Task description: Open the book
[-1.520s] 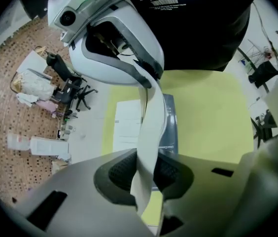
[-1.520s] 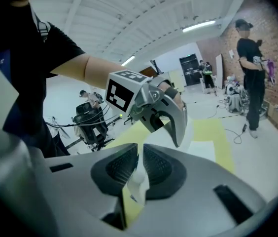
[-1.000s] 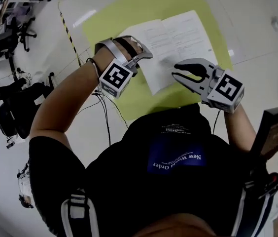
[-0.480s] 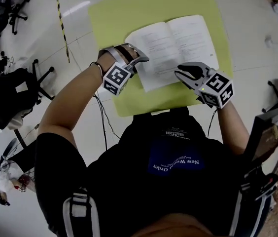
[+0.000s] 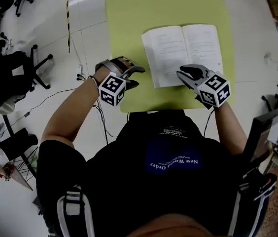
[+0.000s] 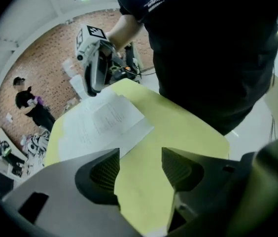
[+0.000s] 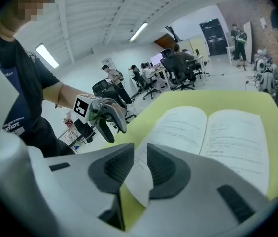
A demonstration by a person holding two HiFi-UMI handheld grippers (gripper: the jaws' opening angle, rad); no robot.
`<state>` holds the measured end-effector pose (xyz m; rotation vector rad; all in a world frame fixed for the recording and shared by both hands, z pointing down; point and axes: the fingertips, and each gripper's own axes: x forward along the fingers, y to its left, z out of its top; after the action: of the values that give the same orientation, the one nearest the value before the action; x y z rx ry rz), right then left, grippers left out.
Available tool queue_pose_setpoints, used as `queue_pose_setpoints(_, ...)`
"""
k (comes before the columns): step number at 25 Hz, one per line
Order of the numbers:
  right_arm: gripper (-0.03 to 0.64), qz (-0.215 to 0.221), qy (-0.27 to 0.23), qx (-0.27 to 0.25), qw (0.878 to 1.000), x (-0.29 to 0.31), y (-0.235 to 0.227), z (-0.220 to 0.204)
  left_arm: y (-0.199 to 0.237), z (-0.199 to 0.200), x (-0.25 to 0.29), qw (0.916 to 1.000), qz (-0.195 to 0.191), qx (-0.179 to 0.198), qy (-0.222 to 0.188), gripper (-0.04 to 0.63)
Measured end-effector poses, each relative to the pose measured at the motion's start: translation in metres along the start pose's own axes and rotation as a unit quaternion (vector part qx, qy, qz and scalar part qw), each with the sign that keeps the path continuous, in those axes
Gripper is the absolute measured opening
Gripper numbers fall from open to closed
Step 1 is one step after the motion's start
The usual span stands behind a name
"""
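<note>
Two tongs out: L tongs (image 5: 137,76) just opened wide, nothing btwn, over bare tabletop (image 5: 129,23) left of book (image 5: 188,48). R tongs (image 5: 182,75) narrow, nipping its near page corner (image 7: 136,181). Book lies open mid-tabletop.

White floor (image 5: 257,14), black office chairs (image 5: 6,80), brick wall (image 6: 50,63), ceiling strip lights (image 7: 47,56)

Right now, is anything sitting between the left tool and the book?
Nothing visible does. The left tool, its jaws just opening with nothing between them, hangs over bare table. The open book lies flat beside it. The right tool pinches a page corner at the book's near edge.
</note>
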<state>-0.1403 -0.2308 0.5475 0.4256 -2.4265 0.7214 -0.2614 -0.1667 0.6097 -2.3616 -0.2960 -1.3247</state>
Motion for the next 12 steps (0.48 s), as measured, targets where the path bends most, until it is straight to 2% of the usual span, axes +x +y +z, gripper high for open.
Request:
queue_pose_setpoints(2,0.071,0.004,-0.013,-0.003,1.0,-0.006,0.004,0.011,0.001,0.014,-0.016,0.9974,0.038,-0.056,-0.024,0.256)
queue_pose_setpoints(3,0.069,0.009,-0.027,-0.001,1.0,-0.012,0.006,0.02,0.003,0.022,-0.025,0.9931,0.059,-0.092,-0.043,0.256)
queue_pose_setpoints(4,0.069,0.015,-0.044,0.002,0.999,-0.019,0.01,0.03,0.006,0.03,-0.037,0.9849,0.083,-0.136,-0.068,0.256)
queue_pose_setpoints(5,0.069,0.02,-0.065,0.005,0.998,-0.028,0.013,0.041,0.012,0.039,-0.052,0.971,0.11,-0.187,-0.1,0.256)
queue_pose_setpoints(6,0.069,0.024,-0.087,0.006,0.996,-0.039,0.017,0.054,0.02,0.048,-0.071,0.9506,0.139,-0.24,-0.138,0.256)
queue_pose_setpoints(7,0.069,0.026,-0.108,0.004,0.994,-0.051,0.021,0.067,0.03,0.058,-0.092,0.9243,0.17,-0.29,-0.18,0.256)
queue_pose_setpoints(9,0.069,0.024,-0.152,-0.009,0.988,-0.08,0.031,0.098,0.053,0.074,-0.142,0.8631,0.23,-0.366,-0.26,0.255)
queue_pose_setpoints(12,0.069,0.011,-0.214,-0.037,0.976,-0.127,0.049,0.144,0.08,0.09,-0.22,0.7696,0.302,-0.432,-0.36,0.255)
